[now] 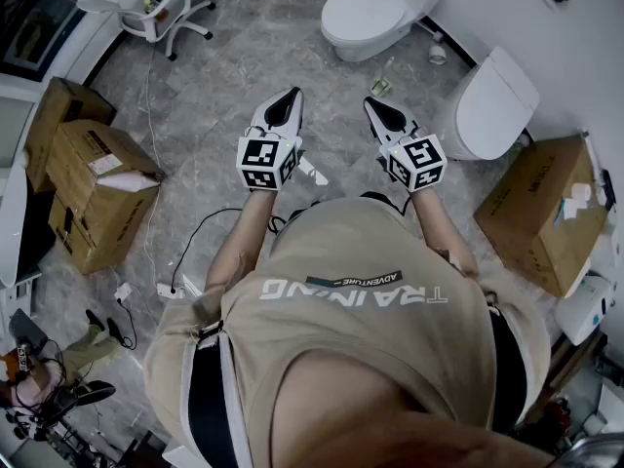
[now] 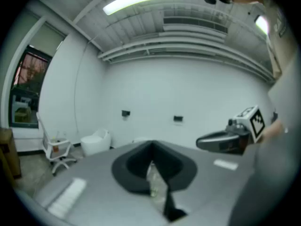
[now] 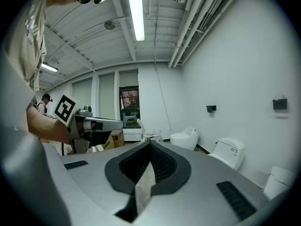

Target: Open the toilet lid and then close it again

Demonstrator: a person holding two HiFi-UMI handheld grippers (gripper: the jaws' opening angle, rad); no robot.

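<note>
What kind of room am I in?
Probably a test room or storeroom for bathroom fittings, not a home bathroom: several toilets line one wall, with cardboard boxes on the floor.

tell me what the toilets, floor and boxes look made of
Toilets: glossy white, likely glazed ceramic, with lids perhaps plastic; the sign is a smooth, even shine. Floor: grey stone or stone-look tile, going by the marbled veining. Boxes: matte brown cardboard, with folded flaps and creased edges.
</note>
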